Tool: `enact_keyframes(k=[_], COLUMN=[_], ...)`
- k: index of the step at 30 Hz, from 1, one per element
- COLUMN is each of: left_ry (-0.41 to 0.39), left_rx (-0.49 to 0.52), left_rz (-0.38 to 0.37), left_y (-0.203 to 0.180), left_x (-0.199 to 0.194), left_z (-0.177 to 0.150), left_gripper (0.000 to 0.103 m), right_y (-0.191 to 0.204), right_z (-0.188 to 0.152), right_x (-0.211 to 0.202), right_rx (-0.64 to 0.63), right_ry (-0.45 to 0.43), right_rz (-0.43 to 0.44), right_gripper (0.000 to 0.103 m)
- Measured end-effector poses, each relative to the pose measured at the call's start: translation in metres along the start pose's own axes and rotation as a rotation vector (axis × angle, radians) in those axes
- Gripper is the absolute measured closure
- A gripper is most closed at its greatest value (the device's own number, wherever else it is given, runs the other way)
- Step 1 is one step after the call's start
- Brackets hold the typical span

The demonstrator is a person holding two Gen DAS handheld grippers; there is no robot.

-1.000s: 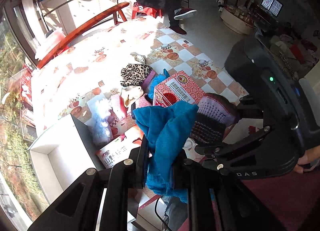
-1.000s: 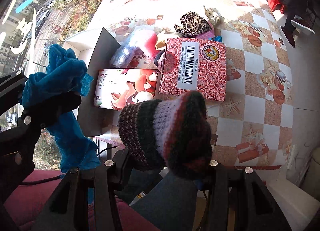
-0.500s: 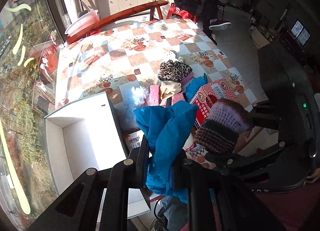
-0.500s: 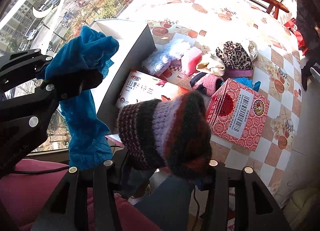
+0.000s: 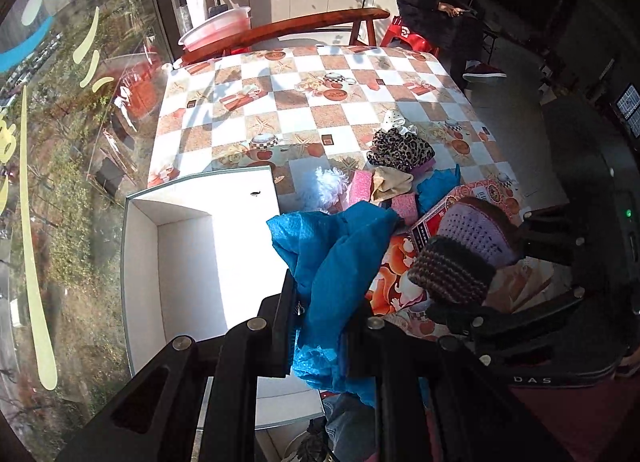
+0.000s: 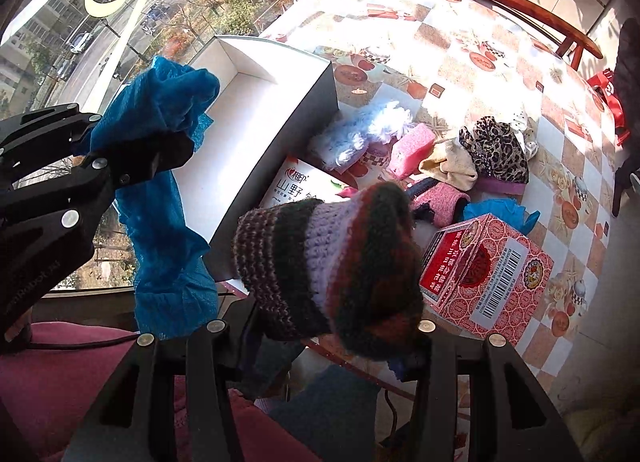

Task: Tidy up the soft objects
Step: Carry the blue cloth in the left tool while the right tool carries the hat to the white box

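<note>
Seated person (image 5: 434,1) only left-wrist view.

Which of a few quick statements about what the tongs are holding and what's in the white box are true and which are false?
1. The left tongs are shut on a blue mesh cloth. True.
2. The right tongs hold the leopard-print cloth. False: they grip a striped knit hat; the leopard-print cloth lies on the table.
3. The white box already holds clothes. False: its visible inside is bare.
4. A red patterned carton sits on the checkered tablecloth. True.
</note>
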State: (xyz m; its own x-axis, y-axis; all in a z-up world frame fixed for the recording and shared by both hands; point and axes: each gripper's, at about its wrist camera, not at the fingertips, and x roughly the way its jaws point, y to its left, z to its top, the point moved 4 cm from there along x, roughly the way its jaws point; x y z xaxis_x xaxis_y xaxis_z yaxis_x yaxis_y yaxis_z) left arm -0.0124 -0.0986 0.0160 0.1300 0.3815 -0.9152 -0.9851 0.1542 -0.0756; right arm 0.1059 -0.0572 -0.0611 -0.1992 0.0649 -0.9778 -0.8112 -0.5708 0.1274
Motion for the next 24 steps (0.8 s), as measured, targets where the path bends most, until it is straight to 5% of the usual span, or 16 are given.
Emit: enact_keyframes(k=[6,14,24], left_ry=[-0.029,0.042,0.136], left_rx=[-0.143,-0.297,-0.328], left_rz=[0.084,0.214,0.239], left_y=[0.04,0.098,0.114], left_x=[-0.008,0.006,0.029], left_z=[-0.005,-0.039,-0.069], left_gripper=[0.086,0.086,0.086], right_y=[0.011,0.036,0.069], right_z=[0.021,0.044,0.086], right_x=[-0.002,0.017,0.037], right_rx=[-0.008,-0.04,-0.044], right_ry=[-0.031,0.019,0.044], right_rz=[0.022,0.057,0.126], right_gripper=[0.053,0.053,0.053])
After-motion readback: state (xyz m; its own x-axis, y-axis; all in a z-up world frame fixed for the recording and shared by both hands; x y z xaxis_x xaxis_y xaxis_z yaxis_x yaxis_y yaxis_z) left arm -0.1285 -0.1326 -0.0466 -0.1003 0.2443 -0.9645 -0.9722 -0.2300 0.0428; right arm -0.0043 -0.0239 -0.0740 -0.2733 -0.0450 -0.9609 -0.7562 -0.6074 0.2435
